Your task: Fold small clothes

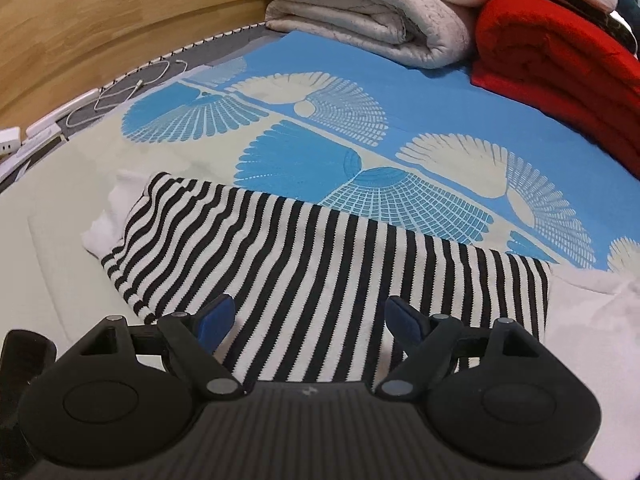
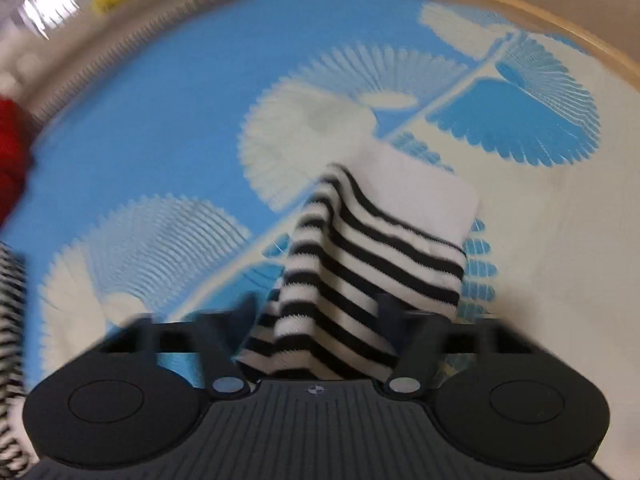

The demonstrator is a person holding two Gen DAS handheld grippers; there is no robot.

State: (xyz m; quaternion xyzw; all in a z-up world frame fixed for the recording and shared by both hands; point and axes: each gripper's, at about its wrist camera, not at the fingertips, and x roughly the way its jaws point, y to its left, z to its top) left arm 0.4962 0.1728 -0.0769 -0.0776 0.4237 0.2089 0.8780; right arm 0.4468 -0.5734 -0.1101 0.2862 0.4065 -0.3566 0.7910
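The striped garment (image 1: 320, 264) lies on the bed (image 1: 420, 92). The left gripper (image 1: 308, 320) hovers over it, jaws spread. The right gripper (image 2: 316, 320) pinches a striped end and lifts it, jaws pressed together. Folding seems underway; next, lay that end over squarely.

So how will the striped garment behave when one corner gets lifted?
Probably floppy: the striped garment sags in soft folds between the fingers of the right gripper and ripples at its edge on the bedsheet. Likely light, since it looks like thin knit lying nearly flat. The knit texture seems unlikely to slip, though the rest should trail behind.
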